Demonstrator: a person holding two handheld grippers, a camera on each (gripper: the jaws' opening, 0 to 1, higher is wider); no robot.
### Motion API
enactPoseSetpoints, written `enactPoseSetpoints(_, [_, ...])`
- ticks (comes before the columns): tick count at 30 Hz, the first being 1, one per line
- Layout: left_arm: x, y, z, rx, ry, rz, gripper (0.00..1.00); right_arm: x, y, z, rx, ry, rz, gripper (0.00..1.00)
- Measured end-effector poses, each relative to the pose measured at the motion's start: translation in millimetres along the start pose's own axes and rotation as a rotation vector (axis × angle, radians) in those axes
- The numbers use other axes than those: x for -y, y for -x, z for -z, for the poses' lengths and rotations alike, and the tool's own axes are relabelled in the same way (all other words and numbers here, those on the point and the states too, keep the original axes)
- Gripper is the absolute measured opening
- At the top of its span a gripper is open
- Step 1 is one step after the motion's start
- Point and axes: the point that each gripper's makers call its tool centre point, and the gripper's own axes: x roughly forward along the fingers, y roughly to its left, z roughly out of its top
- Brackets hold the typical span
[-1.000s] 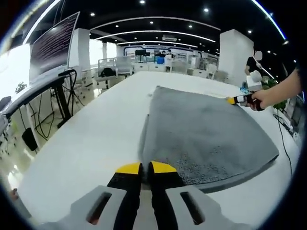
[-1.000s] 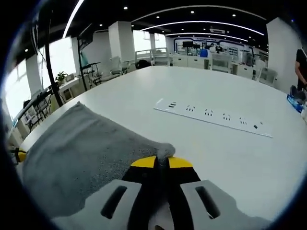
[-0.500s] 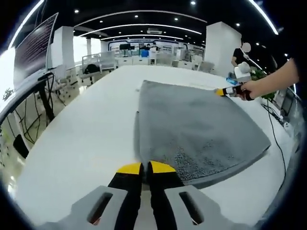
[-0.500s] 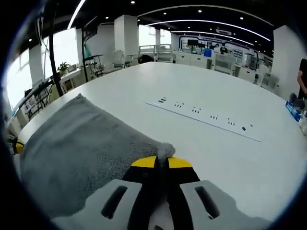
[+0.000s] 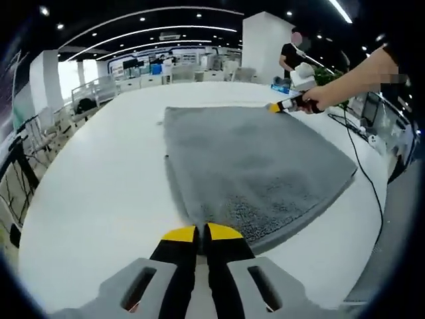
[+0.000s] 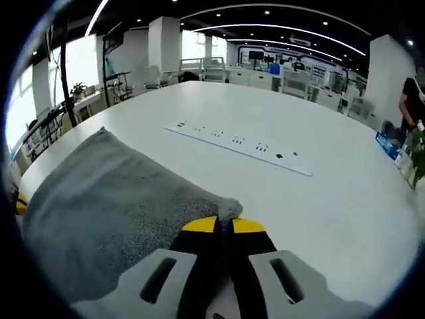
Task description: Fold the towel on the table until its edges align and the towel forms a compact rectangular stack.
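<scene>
Towel (image 5: 255, 163) lies flat and grey on the white surface (image 5: 99, 193), already doubled, its layered edge running along one side. On the left, my left hand-held gripper (image 5: 201, 232) has its jaws shut on the near corner. Compared with a second ago the towel sits further round in this view and the room behind has swung (my hand turning, I judge, not the cloth sliding), so the fold has hardly advanced. Across the towel, my right hand-held gripper (image 5: 277, 106) pins the far corner, a hand (image 5: 317, 100) behind it. In the right gripper view its jaws are clamped on that corner (image 6: 226, 210), with a white power strip (image 6: 239, 146) beyond. Both corners are held, ready for the next fold.
</scene>
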Motion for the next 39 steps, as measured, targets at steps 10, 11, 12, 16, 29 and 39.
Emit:
enactPoseSetpoints(10, [57.3,-19,-14.1,-0.027,-0.086,0.111,0.04,60,28,24.5,0.015,-0.061,0.047,0.04])
enactPoseSetpoints(11, [66.0,-21,-15.6,-0.024,-0.094,0.126,0.04,65,31,26.6,0.015,-0.067,0.05,0.04])
enactPoseSetpoints(12, [71.2,-23,-16.9,-0.024,-0.099,0.134,0.04,71,33,28.7,0.015,-0.071,0.053,0.04])
enactPoseSetpoints(16, [99.4,-31,-22.3,-0.022,-0.146,0.176,0.04,91,46,38.4,0.02,-0.087,0.068,0.04])
enactPoseSetpoints(29, [194.9,-40,-30.9,-0.034,-0.333,0.319,0.04,154,83,67.5,0.017,-0.114,0.138,0.04])
enactPoseSetpoints(39, [202.9,-40,-29.3,-0.022,-0.311,0.319,0.04,151,92,68.9,0.031,-0.136,0.154,0.04])
